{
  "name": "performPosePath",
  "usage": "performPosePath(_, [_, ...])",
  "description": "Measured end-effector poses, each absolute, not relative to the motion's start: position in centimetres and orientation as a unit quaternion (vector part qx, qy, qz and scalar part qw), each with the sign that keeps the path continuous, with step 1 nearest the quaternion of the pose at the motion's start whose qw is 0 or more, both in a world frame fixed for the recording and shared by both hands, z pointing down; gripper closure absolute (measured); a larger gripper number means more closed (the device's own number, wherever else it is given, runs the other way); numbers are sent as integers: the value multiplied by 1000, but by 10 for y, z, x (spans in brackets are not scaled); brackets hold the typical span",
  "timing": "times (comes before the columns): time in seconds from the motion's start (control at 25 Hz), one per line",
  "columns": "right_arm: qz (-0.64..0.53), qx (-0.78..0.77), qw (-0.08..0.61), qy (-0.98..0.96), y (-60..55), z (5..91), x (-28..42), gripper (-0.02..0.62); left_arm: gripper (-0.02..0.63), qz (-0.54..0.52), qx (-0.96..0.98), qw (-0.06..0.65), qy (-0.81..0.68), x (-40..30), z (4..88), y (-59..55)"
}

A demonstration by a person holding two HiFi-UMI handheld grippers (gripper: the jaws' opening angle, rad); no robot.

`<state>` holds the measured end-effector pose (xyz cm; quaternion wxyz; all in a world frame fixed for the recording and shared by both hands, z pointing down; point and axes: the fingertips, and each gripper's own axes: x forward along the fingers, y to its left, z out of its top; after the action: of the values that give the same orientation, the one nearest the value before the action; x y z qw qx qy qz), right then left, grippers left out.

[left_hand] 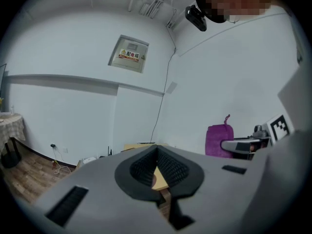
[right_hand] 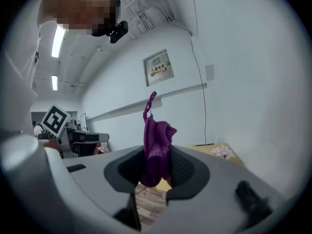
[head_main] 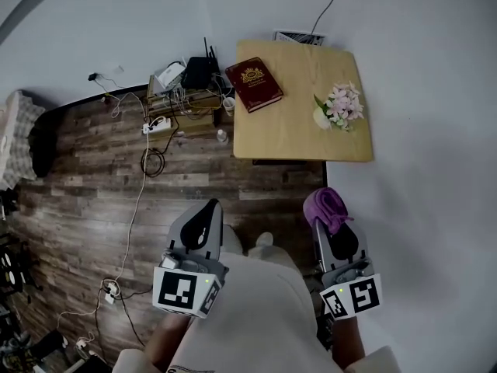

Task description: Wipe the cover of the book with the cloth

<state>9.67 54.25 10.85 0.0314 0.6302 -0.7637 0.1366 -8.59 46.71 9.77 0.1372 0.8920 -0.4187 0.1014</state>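
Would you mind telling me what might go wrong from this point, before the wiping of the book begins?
The book lies at the left edge of the table; a firm wipe might push it off unless the shut, empty left gripper steadies it.
The flowers lie on the side of the right gripper; carrying the cloth across could brush them.
Cables trail on the floor beside the table; stepping closer could snag them.

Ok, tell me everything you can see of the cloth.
The cloth is purple, soft and fuzzy-looking, crumpled into a wad with a small loop at its free end. The right gripper has its jaws shut on it, most of it sticking out past them. It is in the air short of the table, touching nothing else, well away from the book.
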Motion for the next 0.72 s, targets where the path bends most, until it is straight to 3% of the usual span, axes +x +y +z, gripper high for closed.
performPosePath(0.28, [140, 615, 33, -775, 502, 124, 117, 469, 595, 114, 880, 140, -439, -67, 113, 433])
performPosePath(0.52, [158, 598, 13, -785, 410, 130, 117, 469, 595, 119, 883, 143, -431, -56, 129, 338])
performPosePath(0.72, [153, 611, 51, -775, 313, 148, 119, 469, 595, 137, 891, 155, -404, -45, 142, 241])
